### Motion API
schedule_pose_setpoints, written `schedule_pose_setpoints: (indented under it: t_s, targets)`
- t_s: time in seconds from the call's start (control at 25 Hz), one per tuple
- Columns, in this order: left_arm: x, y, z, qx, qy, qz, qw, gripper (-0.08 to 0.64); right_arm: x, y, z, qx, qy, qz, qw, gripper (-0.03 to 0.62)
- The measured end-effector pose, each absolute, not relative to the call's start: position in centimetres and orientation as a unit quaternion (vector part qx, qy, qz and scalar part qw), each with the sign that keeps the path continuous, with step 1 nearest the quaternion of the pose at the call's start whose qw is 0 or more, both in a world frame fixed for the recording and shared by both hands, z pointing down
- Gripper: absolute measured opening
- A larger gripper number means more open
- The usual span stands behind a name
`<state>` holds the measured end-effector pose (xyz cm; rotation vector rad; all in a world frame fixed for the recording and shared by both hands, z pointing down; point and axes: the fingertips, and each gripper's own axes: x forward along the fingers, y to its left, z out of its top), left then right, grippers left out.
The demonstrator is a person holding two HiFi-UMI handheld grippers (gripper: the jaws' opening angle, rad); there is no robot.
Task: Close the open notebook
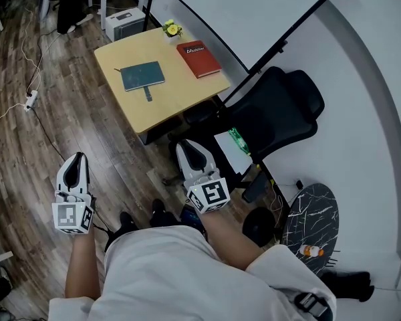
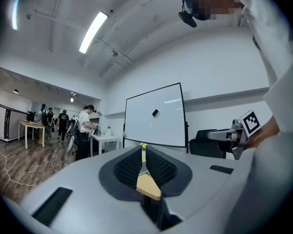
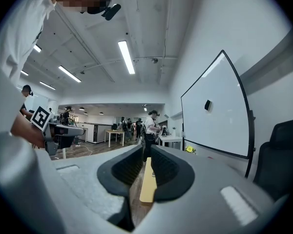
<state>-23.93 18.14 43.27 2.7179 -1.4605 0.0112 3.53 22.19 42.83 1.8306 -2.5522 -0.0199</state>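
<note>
Left gripper (image 2: 143, 156): jaws closed, pads together, nothing between them. Right gripper (image 3: 147, 159): jaws closed to a thin slit, also empty. In the head view both grippers are held level at waist height above the wooden floor (image 1: 73, 122), pointing toward the table (image 1: 180, 97).

Two notebooks lie on the table, well apart from both sets of jaws and straight ahead of them.
- Teal notebook (image 1: 142, 75): near the table's middle, flat, cover up. A short dark strip (image 1: 148, 93) lies at its near edge.
- Red notebook (image 1: 198, 59): near the right edge, flat, cover up, beside the whiteboard (image 1: 254, 9).
- A small pot of yellow flowers (image 1: 171, 28) stands at the far edge.

Limits of view:
- Neither gripper view shows a notebook. Each gripper's own grey body covers the tabletop, leaving only a tan sliver in the slit between the pads.
- What the dark strip is cannot be determined at this size.
- The black office chair (image 1: 281, 109) hides the floor to the right of the table.
</note>
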Motion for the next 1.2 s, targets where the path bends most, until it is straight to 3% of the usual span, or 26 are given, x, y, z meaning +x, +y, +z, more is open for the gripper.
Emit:
schedule_pose_setpoints:
  t_s: [1.2]
  targets:
    - [-24.9, 16.1, 44.0, 0.890, -0.452, -0.008, 0.053, 0.029, 3.4, 21.3, 42.7, 0.608, -0.794, -0.009, 0.009, 0.049]
